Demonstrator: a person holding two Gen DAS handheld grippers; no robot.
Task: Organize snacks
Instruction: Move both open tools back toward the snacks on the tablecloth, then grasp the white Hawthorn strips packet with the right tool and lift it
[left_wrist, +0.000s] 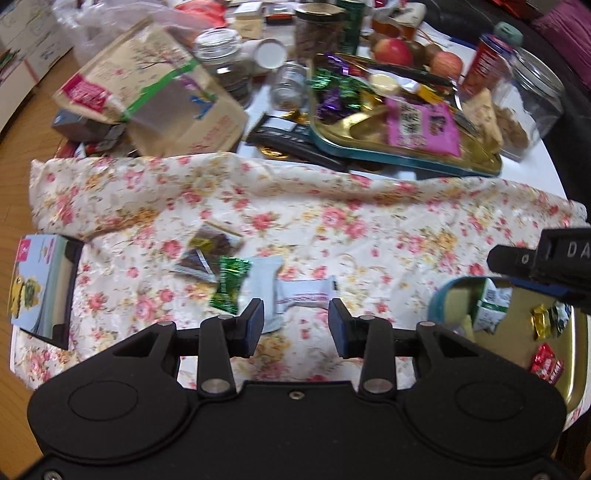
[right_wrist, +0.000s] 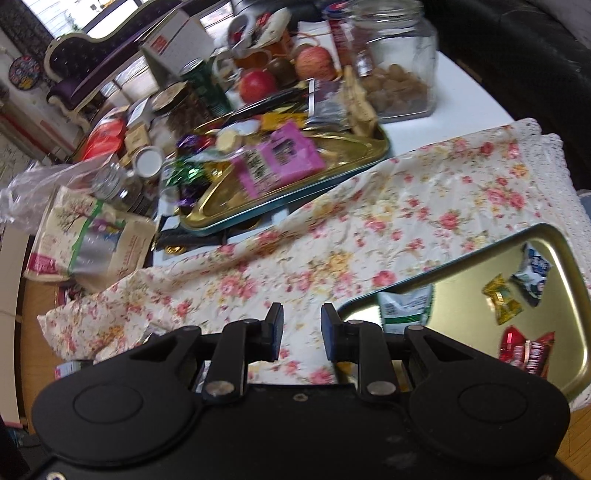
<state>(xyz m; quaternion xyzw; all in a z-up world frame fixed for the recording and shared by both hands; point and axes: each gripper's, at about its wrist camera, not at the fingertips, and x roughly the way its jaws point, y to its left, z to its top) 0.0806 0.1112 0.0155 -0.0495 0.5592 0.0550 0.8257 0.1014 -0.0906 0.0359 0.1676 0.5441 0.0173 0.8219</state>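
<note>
My left gripper (left_wrist: 295, 312) hangs open over the floral cloth (left_wrist: 332, 221). A white snack packet (left_wrist: 306, 295) lies on the cloth just past its fingertips, untouched. Left of that packet lie a pale blue packet (left_wrist: 264, 284), a green candy (left_wrist: 229, 284) and brown packets (left_wrist: 207, 251). My right gripper (right_wrist: 302, 314) shows a narrow gap with nothing in it, above the cloth beside the near gold tray (right_wrist: 480, 254). That tray holds a gold candy (right_wrist: 502, 299), red candies (right_wrist: 524, 350), a blue-white packet (right_wrist: 532, 273) and a green-white packet (right_wrist: 406, 306).
A second gold tray (left_wrist: 369, 129) piled with a pink packet (left_wrist: 421, 125) and candies sits behind the cloth. Around it stand jars (left_wrist: 532, 92), apples (left_wrist: 391, 51), a cardboard box (left_wrist: 155, 92) and a black remote (left_wrist: 288, 136). A picture box (left_wrist: 40, 284) lies at the cloth's left edge.
</note>
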